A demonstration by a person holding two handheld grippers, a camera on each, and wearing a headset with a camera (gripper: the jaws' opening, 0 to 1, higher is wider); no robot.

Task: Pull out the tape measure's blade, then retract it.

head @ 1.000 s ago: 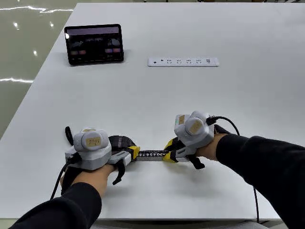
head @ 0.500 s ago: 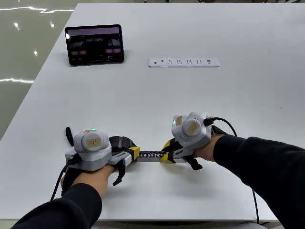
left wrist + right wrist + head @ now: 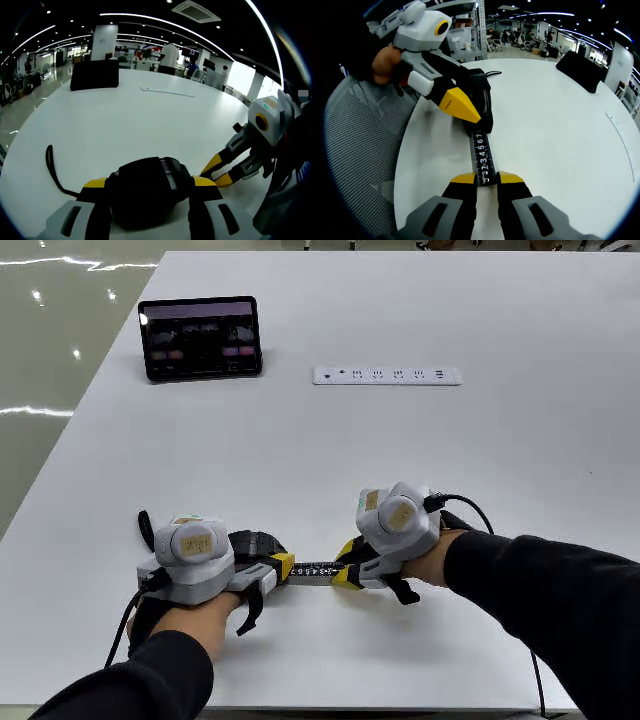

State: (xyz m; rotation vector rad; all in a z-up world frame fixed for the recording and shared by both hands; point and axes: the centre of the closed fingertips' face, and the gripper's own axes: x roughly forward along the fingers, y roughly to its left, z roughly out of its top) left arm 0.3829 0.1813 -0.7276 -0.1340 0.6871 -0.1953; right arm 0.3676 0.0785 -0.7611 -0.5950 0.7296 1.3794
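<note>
While left tongs (image 3: 150, 183) clamp the case (image 3: 144, 202), right tongs (image 3: 486, 178) seemingly pinch the blade (image 3: 480, 151).

Bench (image 3: 420, 450) layout:
- Near front edge, left of centre: tape measure case (image 3: 255, 542) on the bench, sat between the jaws of the left tongs (image 3: 275, 558).
- Blade (image 3: 315, 567) runs flat along the bench, out of the case's right side to the right tongs (image 3: 343, 565); blade end sits between their jaws, one each side.
- The two tongs face each other, near but apart, with a short run of blade between.
- Strap (image 3: 145, 525) lies on the bench left of the case, behind the left hand.
- Far left: tablet (image 3: 200, 337), propped up.
- Power strip (image 3: 387, 375) lies flat to the tablet's right, around mid-bench. Both well behind the tongs.
</note>
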